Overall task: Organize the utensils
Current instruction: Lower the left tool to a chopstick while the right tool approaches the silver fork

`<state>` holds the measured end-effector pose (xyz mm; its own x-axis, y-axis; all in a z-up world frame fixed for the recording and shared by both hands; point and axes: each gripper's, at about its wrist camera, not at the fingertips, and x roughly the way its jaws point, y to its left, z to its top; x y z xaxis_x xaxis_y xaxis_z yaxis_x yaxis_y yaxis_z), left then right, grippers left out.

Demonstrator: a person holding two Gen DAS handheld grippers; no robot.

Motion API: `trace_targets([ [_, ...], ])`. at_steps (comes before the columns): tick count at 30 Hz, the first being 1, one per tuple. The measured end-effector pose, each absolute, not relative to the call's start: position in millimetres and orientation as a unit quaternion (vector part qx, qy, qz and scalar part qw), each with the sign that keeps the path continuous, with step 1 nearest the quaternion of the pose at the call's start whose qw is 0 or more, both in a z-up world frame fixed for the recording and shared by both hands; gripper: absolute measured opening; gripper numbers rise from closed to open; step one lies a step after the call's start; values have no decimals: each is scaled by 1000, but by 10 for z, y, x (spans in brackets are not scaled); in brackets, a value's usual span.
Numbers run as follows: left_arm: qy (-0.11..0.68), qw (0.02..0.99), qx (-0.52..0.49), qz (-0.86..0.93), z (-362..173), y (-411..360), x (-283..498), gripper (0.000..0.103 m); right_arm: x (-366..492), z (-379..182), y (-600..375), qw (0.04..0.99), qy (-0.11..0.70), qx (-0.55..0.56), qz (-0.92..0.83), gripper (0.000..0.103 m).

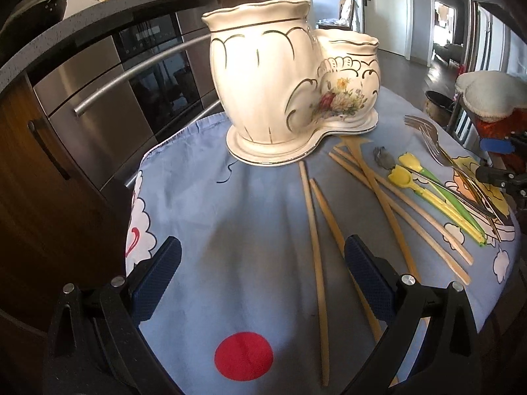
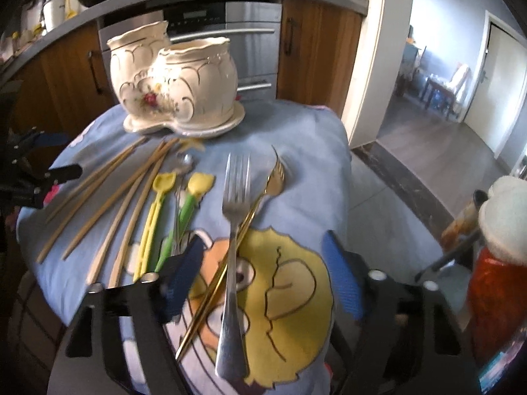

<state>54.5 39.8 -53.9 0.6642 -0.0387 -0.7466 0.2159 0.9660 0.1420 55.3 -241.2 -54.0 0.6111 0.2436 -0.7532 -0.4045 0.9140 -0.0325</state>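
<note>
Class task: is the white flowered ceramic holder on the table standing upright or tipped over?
Upright. The holder rests flat on its base on the blue cloth, both openings facing up. Whether it is empty inside cannot be told.

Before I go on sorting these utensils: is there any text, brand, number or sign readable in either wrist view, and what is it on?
No text can be read in either view.
Oven display: faint light marks, too blurred to read.
Oven control panel: row of small marks, too small to read.
Silver fork handle: textured, no stamp legible.
Ceramic utensil holder: flowers and gold trim only, no words.
Tablecloth: cartoon pictures, no lettering.
</note>
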Motion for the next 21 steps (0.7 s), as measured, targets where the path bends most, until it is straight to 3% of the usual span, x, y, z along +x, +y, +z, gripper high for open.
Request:
trace_targets([
  [3,410,902,108,-84,-538,395,530,94,506,-539,-2414,884,413,-106,193,46],
  [5,417,898,110,-91,-551,378,534,80,492,-547,-2410,880,419,-111,197,40],
  [6,420,896,110,-95,-556,371,531,79,480,-539,-2402,878,421,-111,201,37],
  [12,432,888,116,-106,-598,319,537,66,461,-562,-2344,867,434,-129,208,25],
  [17,447,880,115,-113,-657,329,553,48,446,-624,-2344,857,451,-131,214,17],
  [21,460,872,117,-120,-704,317,562,42,454,-629,-2335,855,453,-135,215,14],
])
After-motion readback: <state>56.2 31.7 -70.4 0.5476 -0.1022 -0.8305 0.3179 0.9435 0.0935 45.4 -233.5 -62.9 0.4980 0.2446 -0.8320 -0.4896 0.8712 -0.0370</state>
